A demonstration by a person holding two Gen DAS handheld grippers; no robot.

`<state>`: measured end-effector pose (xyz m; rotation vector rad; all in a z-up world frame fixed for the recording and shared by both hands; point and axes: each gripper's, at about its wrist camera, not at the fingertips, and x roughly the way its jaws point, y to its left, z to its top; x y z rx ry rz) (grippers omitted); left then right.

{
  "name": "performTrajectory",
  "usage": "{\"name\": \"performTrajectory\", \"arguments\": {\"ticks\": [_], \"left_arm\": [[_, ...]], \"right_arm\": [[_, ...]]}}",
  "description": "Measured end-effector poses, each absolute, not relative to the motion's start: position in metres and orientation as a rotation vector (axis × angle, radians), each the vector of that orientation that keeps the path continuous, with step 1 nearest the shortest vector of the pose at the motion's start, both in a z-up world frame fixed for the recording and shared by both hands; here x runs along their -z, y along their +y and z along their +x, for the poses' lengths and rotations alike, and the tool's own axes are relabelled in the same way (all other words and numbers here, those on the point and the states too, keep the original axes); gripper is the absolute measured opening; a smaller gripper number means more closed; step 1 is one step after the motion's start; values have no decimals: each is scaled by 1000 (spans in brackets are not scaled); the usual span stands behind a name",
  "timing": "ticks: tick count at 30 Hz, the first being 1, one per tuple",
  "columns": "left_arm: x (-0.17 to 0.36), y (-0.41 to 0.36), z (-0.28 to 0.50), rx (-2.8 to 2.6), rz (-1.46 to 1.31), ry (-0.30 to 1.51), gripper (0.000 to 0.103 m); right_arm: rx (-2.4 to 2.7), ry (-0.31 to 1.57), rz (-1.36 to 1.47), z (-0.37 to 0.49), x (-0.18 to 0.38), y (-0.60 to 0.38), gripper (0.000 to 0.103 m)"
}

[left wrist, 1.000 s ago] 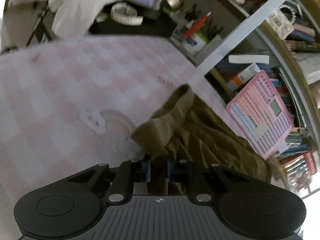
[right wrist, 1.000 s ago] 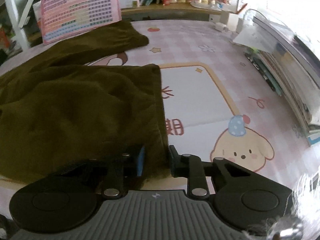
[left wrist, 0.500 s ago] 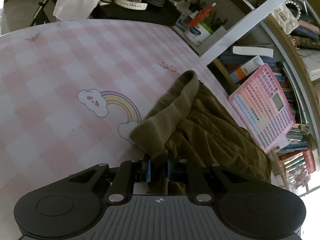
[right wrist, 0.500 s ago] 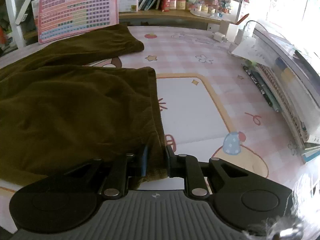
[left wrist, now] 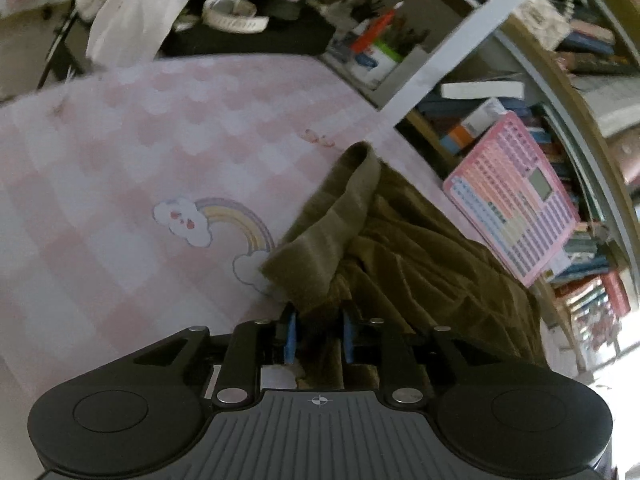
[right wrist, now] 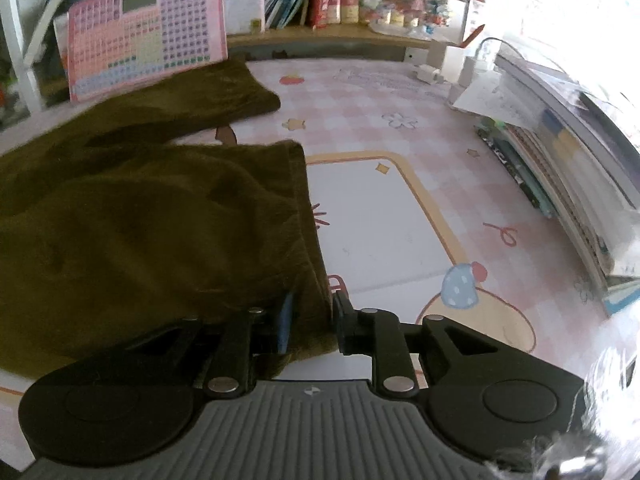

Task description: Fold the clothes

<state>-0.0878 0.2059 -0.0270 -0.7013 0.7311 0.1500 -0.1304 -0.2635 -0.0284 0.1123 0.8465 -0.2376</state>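
Now, left tool (left wrist: 316,338) pinching olive garment (left wrist: 420,264); right tool (right wrist: 310,322) gripping hem

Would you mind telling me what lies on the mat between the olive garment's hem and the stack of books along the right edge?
In the right wrist view, only bare printed mat lies between the olive garment and the books.

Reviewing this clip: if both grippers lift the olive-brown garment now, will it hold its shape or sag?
The olive-brown garment would probably sag between grips: it already lies in soft wrinkles and bunches at the left gripper. Its ribbed band looks thick, so likely not slippery. The right gripper pinches only the hem edge, so the rest would likely drag.
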Motion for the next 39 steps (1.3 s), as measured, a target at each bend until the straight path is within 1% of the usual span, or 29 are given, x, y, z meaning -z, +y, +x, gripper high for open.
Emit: {"name": "performTrajectory", "arguments": {"ticks": [2, 3, 4, 10, 15, 17, 19, 20, 21, 23, 25, 27, 28, 29, 31, 32, 33, 34, 36, 39], "left_arm": [[18, 202, -95, -140, -647, 721, 27], [13, 200, -98, -130, -614, 715, 27], [9, 197, -102, -119, -582, 711, 28], [-6, 172, -110, -54, -409, 720, 29], [-7, 148, -115, 17, -328, 737, 31], [-6, 141, -117, 30, -310, 749, 31], [-5, 135, -120, 50, -292, 762, 33], [-4, 132, -121, 60, -283, 766, 36], [-3, 132, -122, 64, -275, 766, 37], [-3, 130, -123, 71, -261, 767, 37], [-3, 132, -125, 65, -258, 766, 38], [-3, 133, -127, 61, -255, 765, 47], [-4, 132, -128, 58, -247, 763, 58], [-4, 130, -129, 54, -237, 762, 66], [-5, 127, -130, 55, -210, 762, 69], [-5, 125, -130, 58, -195, 763, 72], [-6, 123, -131, 61, -181, 764, 73], [-6, 122, -132, 64, -170, 765, 75], [-6, 121, -133, 69, -156, 765, 77], [-6, 119, -133, 72, -140, 770, 80]], "right_arm": [[237, 828, 128, -138, 22, -262, 21], [237, 818, 136, -142, 19, -261, 22], [237, 810, 145, -146, 17, -259, 25], [224, 793, 182, -164, 10, -241, 31], [189, 805, 172, -175, 12, -222, 31], [179, 808, 173, -180, 12, -215, 33], [166, 812, 166, -184, 13, -208, 39], [159, 814, 162, -186, 13, -204, 41], [154, 813, 157, -187, 13, -201, 43], [148, 809, 147, -189, 12, -198, 45], [153, 809, 149, -190, 12, -198, 49], [158, 813, 151, -191, 13, -197, 53], [158, 815, 150, -191, 13, -196, 56], [156, 817, 149, -191, 13, -195, 59], [152, 816, 146, -191, 13, -192, 70], [149, 815, 143, -191, 13, -191, 73], [149, 814, 141, -191, 13, -189, 78], [149, 813, 138, -191, 13, -188, 81], [148, 814, 136, -190, 13, -186, 84], [152, 817, 134, -189, 13, -184, 86]]}}
